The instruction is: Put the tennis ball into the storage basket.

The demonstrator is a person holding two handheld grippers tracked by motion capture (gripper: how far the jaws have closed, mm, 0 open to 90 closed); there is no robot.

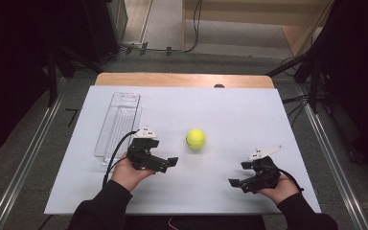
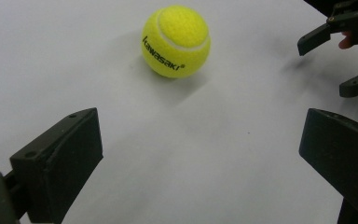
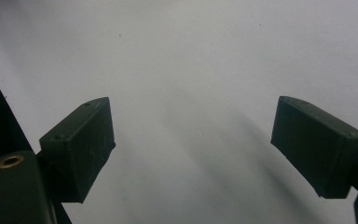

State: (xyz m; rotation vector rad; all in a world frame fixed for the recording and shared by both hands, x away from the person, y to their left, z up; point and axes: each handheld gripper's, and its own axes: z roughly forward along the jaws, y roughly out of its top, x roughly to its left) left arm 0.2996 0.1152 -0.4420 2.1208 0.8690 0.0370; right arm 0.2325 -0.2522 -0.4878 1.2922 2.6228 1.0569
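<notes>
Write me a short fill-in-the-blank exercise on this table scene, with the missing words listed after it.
1. The tennis ball on the white table is ____ in colour.
2. The brand word printed on the ball is ____.
3. The clear plastic tray lies beside the ____ gripper.
4. The jaws of the right gripper stand ____.

Missing words: yellow; kawasaki; left; open
</notes>
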